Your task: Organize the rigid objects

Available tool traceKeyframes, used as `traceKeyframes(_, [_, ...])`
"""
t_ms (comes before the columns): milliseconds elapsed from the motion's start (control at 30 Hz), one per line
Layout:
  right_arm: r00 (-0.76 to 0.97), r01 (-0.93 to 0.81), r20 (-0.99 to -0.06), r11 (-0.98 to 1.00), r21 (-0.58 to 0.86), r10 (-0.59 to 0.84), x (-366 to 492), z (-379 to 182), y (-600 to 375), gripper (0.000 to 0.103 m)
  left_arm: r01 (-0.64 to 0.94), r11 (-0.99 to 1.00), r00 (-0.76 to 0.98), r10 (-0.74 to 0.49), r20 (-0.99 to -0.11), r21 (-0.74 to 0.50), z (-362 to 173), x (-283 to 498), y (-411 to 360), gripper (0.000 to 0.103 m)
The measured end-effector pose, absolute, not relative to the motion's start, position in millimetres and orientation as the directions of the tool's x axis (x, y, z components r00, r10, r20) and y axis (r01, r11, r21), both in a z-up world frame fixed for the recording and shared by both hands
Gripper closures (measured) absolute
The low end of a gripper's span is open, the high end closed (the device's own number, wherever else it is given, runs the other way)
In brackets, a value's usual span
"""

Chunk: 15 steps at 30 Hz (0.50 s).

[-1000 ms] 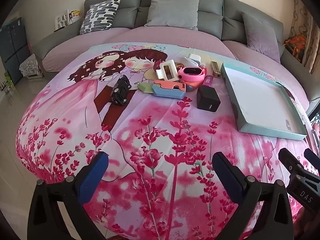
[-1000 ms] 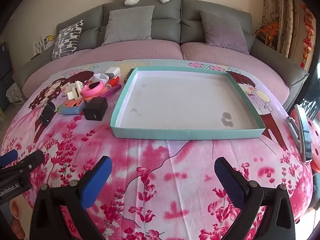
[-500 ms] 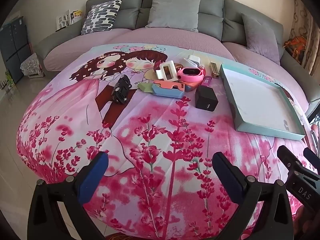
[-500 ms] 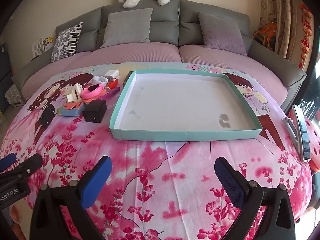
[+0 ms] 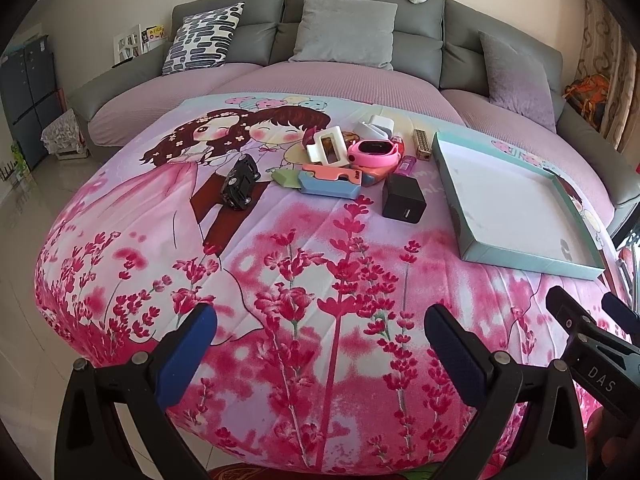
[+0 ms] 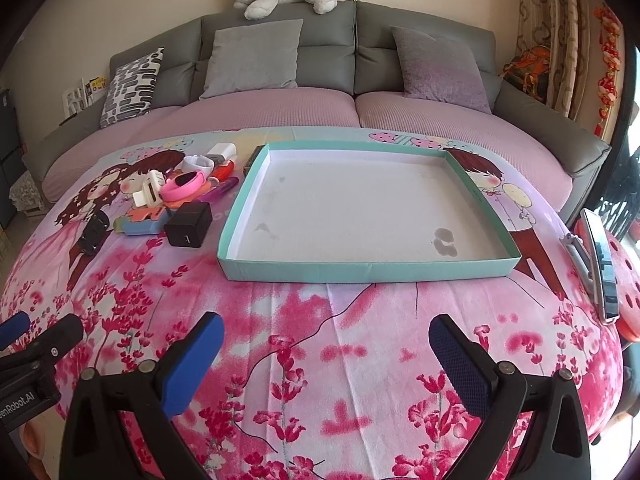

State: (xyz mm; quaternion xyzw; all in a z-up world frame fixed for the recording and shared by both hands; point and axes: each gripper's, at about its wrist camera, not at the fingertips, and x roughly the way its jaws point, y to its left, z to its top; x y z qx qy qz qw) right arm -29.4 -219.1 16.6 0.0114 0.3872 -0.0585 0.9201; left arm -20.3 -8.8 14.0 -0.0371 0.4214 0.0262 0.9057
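Rigid objects, among them a black charger (image 5: 403, 199) and pink watch (image 5: 373, 153), lie clustered on the tabletop at ten o'clock of the empty teal tray (image 6: 372, 270); nothing is sorted yet, and both left gripper (image 5: 320, 340) and right gripper (image 6: 326, 344) hover with fingers spread, holding nothing

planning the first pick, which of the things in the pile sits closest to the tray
The black charger cube. It lies at the pile's near right corner, next to the teal tray; the toy car lies on the pile's far side from the tray.
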Motion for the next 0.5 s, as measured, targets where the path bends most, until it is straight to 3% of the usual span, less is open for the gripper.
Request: traceKeyframes(500, [0.692, 0.117, -0.714, 0.993, -0.033, -0.105, -29.2, 15.7, -218.0, 0.0, -0.087, 0.994, 0.647, 0.012, -0.763, -0.059, 13.8, -22.3, -7.8, 0.0])
